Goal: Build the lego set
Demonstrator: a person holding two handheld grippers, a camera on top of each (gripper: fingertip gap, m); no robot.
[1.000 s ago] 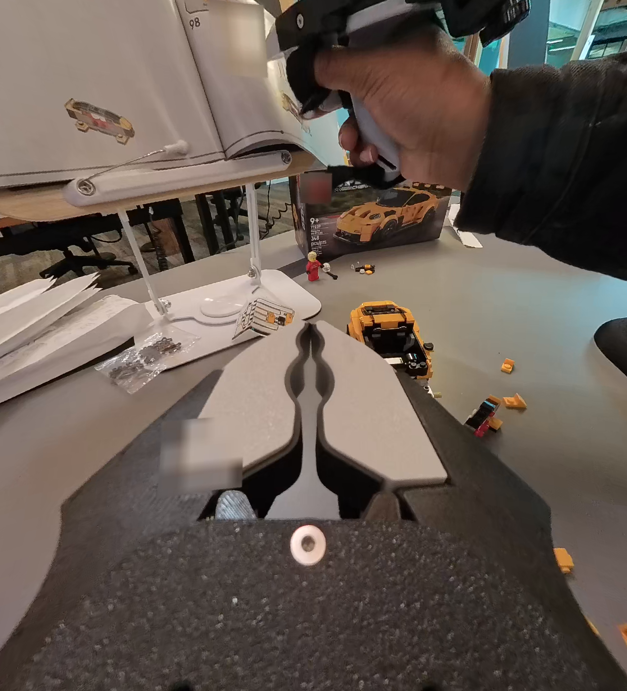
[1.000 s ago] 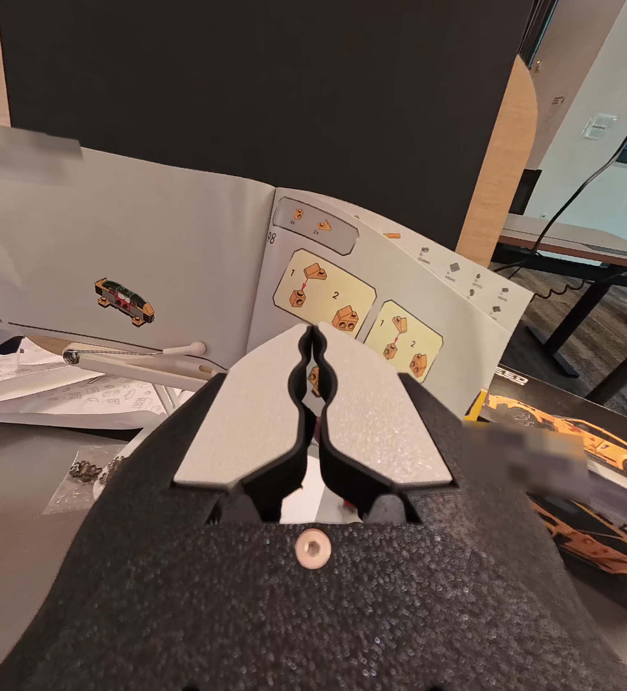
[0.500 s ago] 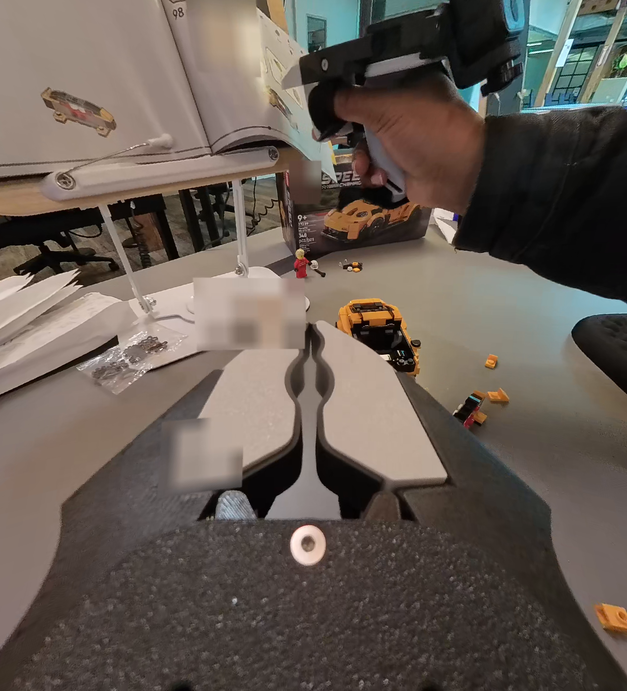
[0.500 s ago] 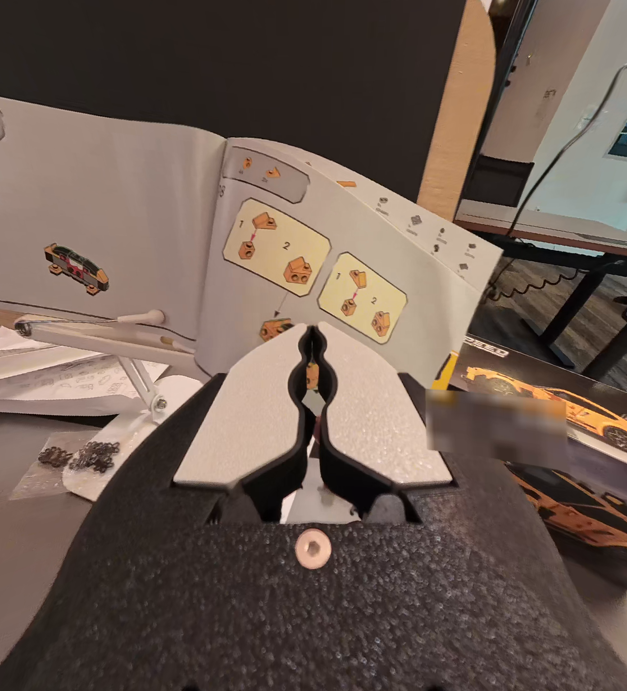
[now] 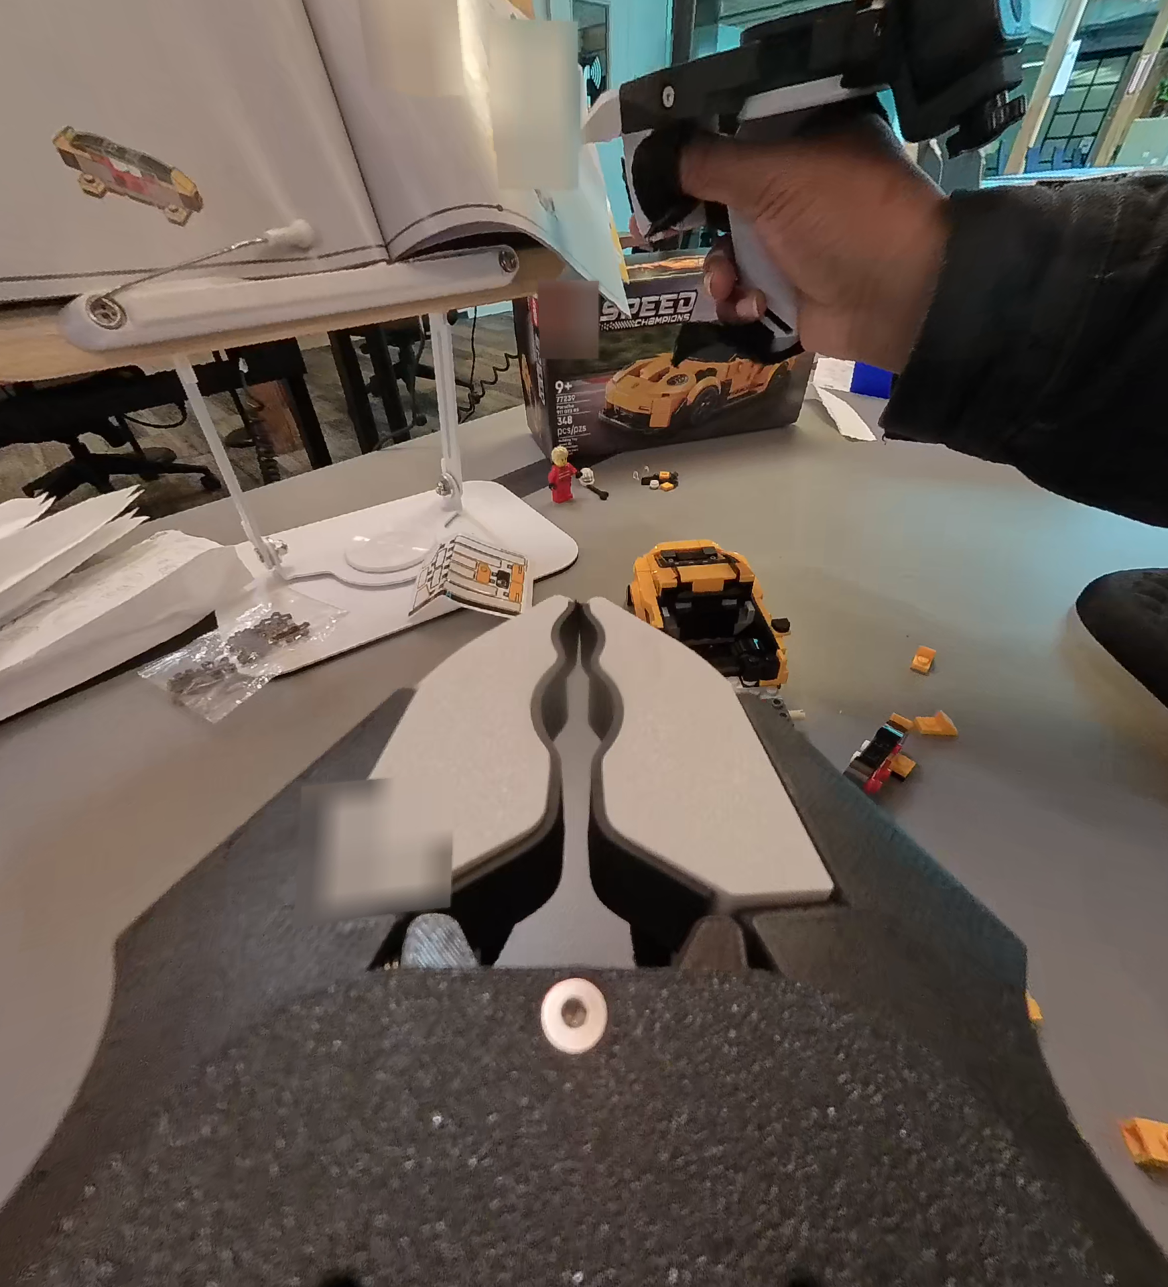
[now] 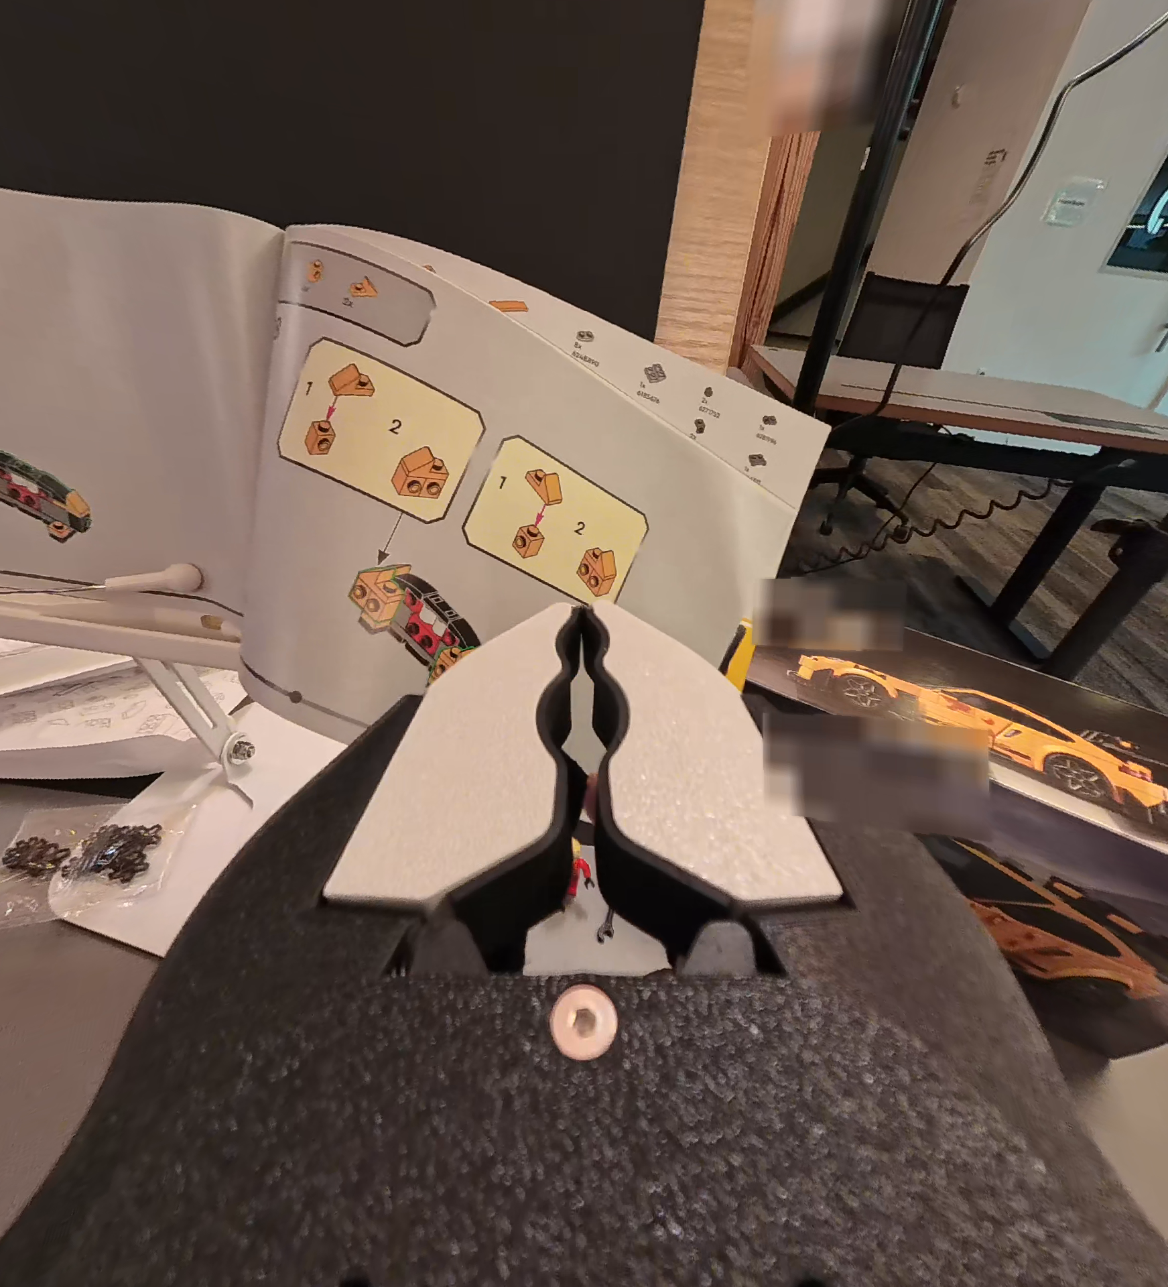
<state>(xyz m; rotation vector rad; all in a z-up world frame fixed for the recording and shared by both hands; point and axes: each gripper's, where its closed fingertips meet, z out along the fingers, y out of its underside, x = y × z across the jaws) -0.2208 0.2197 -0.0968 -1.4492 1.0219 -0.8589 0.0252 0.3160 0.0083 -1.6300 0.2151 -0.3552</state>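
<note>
Right tongs (image 6: pixel 579 611) closed, hiding minifigure (image 6: pixel 578 876); booklet (image 6: pixel 428 446) cut off left.

car (image 5: pixel 706 599) right of stand base (image 5: pixel 497 529) | box (image 5: pixel 664 376) behind – minifigure (image 5: pixel 562 475) between

My left wrist camera sits low over the grey table (image 5: pixel 915 557), facing the half-built car (image 5: pixel 706 599) nearby. My right wrist camera is held higher, close to the open instruction booklet (image 6: pixel 428 453). Both catch booklet, white stand (image 5: pixel 428 543) and box (image 5: pixel 671 376) (opposite angles).
</note>
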